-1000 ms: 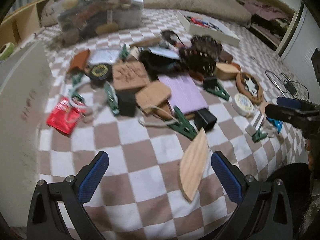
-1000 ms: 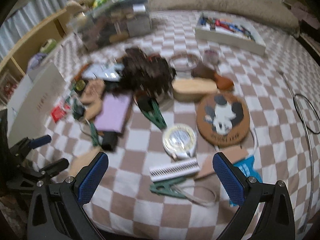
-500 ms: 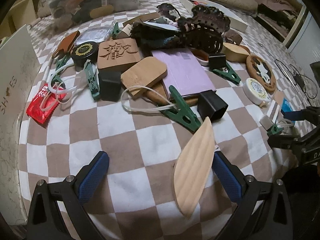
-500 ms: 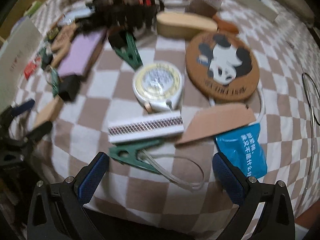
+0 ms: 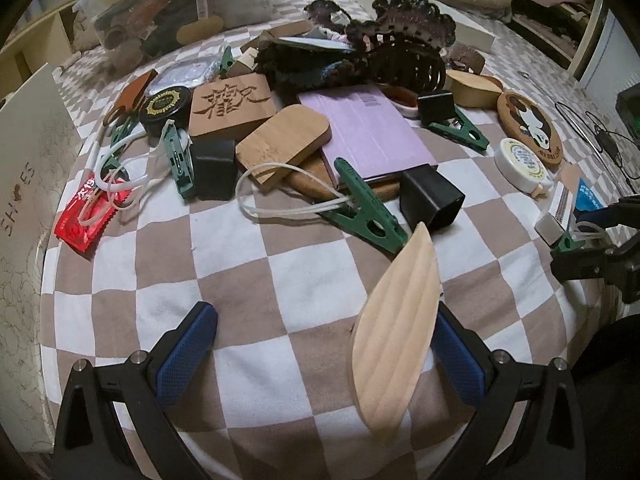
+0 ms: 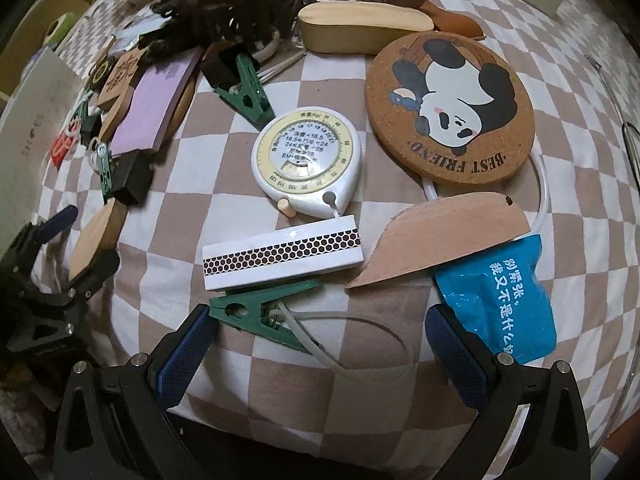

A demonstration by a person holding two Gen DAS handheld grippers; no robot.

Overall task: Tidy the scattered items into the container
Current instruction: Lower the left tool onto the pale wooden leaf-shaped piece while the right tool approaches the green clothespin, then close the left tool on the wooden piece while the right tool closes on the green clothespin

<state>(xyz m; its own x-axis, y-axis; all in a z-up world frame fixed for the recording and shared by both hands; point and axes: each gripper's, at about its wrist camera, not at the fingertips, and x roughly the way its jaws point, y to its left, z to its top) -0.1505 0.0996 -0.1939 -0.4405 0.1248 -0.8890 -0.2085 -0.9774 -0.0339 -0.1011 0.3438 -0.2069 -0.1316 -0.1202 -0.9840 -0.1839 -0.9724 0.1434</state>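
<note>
My left gripper [image 5: 320,344] is open, low over the checked cloth, with a pale leaf-shaped wooden piece [image 5: 394,328] lying between its fingers, close to the right one. My right gripper [image 6: 320,344] is open over a green clip [image 6: 260,314] with a clear cord. Just beyond lie a white matchbox [image 6: 282,254], a wooden wedge [image 6: 444,236], a blue packet [image 6: 500,300] and a round tape measure [image 6: 308,160]. A clear container [image 5: 172,12] full of items stands at the far left in the left wrist view.
A pile of scattered items fills the middle: purple book [image 5: 368,132], wooden blocks [image 5: 232,104], black cubes [image 5: 432,200], green clips [image 5: 364,212], red packet [image 5: 88,216], panda coaster [image 6: 450,108]. A white box wall [image 5: 24,168] stands at the left. The bed edge is close below both grippers.
Both grippers have moved forward and down toward the cloth. The leaf piece now lies between my left fingers, and the green clip sits at my right gripper's left finger.
</note>
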